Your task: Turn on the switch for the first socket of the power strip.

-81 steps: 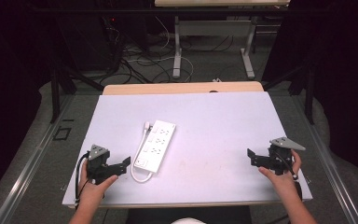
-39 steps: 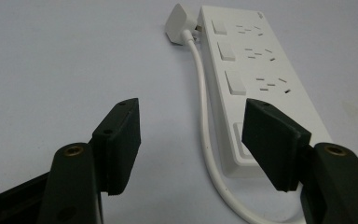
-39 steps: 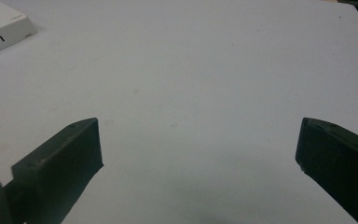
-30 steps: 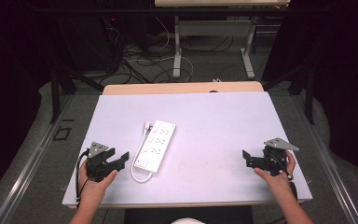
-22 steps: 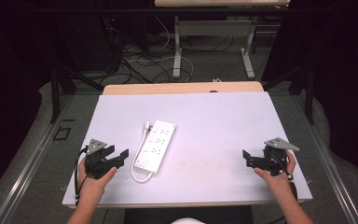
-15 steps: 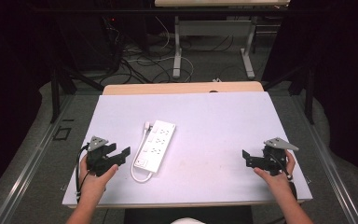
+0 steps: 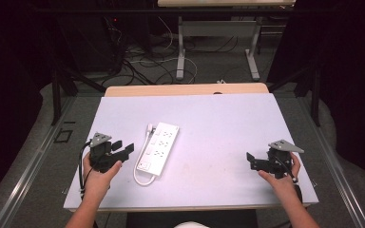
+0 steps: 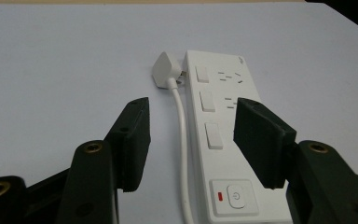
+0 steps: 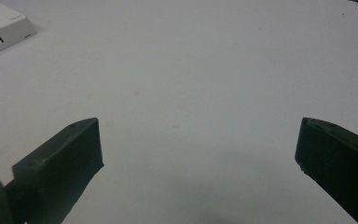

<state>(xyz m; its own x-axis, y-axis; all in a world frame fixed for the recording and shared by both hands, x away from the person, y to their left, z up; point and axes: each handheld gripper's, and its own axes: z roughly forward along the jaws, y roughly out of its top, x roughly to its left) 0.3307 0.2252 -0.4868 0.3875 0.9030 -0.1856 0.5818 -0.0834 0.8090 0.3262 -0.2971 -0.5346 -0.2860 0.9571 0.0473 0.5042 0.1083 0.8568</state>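
A white power strip (image 7: pixel 158 148) lies left of centre on the white table (image 7: pixel 228 118), its white cable (image 7: pixel 140 176) looping off the near end. In the left gripper view the strip (image 8: pixel 219 140) shows switches and a power button, with a white plug (image 8: pixel 167 69) beside its far end. My left gripper (image 7: pixel 122 146) hovers just left of the strip, pointing at it. Its jaws (image 8: pixel 192 112) have just been closing and stand open with nothing pressed between them. At the table's right, my right gripper (image 7: pixel 251 161) is wide open (image 9: pixel 199 126) over bare tabletop.
A wooden strip (image 7: pixel 185 89) borders the table's far edge. Beyond it are another table's metal legs (image 7: pixel 181 52) and loose cables on the floor (image 7: pixel 138 61). A corner of the power strip (image 9: pixel 2 28) shows at the top left of the right gripper view.
My left gripper has lifted a little and edged towards the power strip, and its jaws have narrowed. The right gripper has stayed put.
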